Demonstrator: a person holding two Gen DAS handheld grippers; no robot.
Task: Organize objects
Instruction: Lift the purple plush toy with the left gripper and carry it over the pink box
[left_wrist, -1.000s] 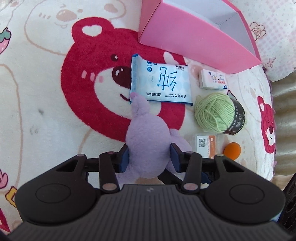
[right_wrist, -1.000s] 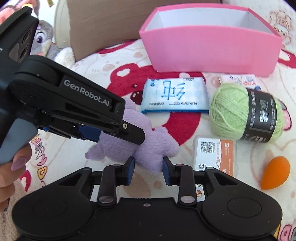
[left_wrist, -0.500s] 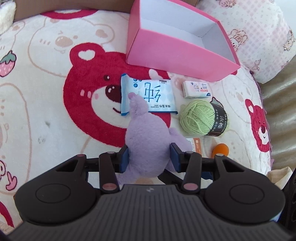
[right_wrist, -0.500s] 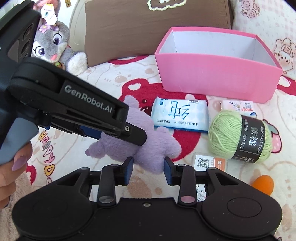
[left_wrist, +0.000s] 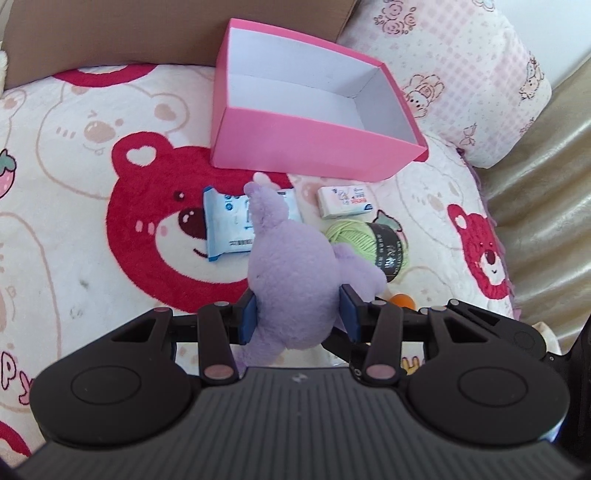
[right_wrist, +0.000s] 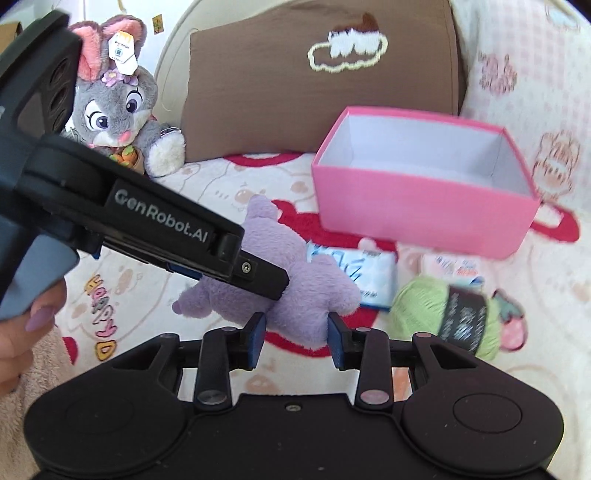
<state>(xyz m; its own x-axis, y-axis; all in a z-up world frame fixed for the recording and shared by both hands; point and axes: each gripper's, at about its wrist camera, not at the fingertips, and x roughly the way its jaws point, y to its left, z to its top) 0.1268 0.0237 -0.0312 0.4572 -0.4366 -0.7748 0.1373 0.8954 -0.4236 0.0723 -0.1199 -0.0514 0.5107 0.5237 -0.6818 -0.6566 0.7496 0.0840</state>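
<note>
A purple plush toy (left_wrist: 295, 266) hangs above the bear-print blanket, held from two sides. My left gripper (left_wrist: 298, 315) is shut on its body, blue pads pressed into the fur. In the right wrist view my right gripper (right_wrist: 295, 338) is shut on the plush toy (right_wrist: 314, 288) lower down, and the left gripper's finger (right_wrist: 258, 277) crosses in from the left. The pink box (left_wrist: 314, 147) stands open and empty behind. Below the toy lie a blue wipes pack (left_wrist: 225, 221), green yarn (left_wrist: 354, 236), a small tissue pack (left_wrist: 345, 201) and an orange sponge (left_wrist: 402, 301).
A brown cushion (right_wrist: 314, 92) and a grey rabbit plush (right_wrist: 118, 110) stand at the back of the blanket. A pink patterned pillow (left_wrist: 461, 74) lies right of the box. A person's hand (right_wrist: 22, 332) holds the left gripper's handle.
Both grippers have risen together with the purple plush toy between them, lifting it off the blanket. The pink box's white inside has come into view, and the objects below look smaller.
</note>
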